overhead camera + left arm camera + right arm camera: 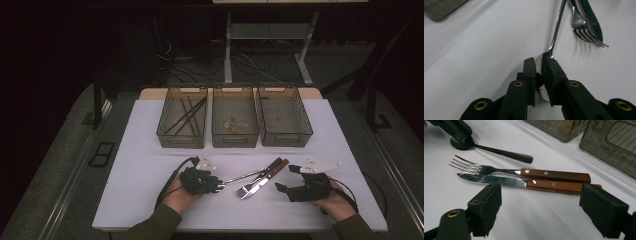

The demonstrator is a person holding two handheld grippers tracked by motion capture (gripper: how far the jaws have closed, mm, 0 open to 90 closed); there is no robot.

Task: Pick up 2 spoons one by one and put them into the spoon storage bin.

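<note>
A steel spoon (pixel 241 176) lies on the white table (pixel 145 200), its bowl toward my left hand. My left gripper (pixel 218 186) is shut on that bowl; in the left gripper view the two black pads (pixel 529 72) press the bowl's edges and the spoon handle (pixel 556 30) runs away from them. A wood-handled fork (pixel 252 187) and knife (pixel 270 175) lie side by side just right of the spoon. My right gripper (pixel 287 178) rests open on the table right of them; in the right gripper view its jaws (pixel 539 202) stand wide before the knife (pixel 506 182) and fork (pixel 499 171).
Three clear smoky bins stand in a row at the table's far side: the left bin (pixel 181 141) holds dark sticks, the middle bin (pixel 235 141) a few small bits, the right bin (pixel 285 141) looks bare. Cables trail from both grippers.
</note>
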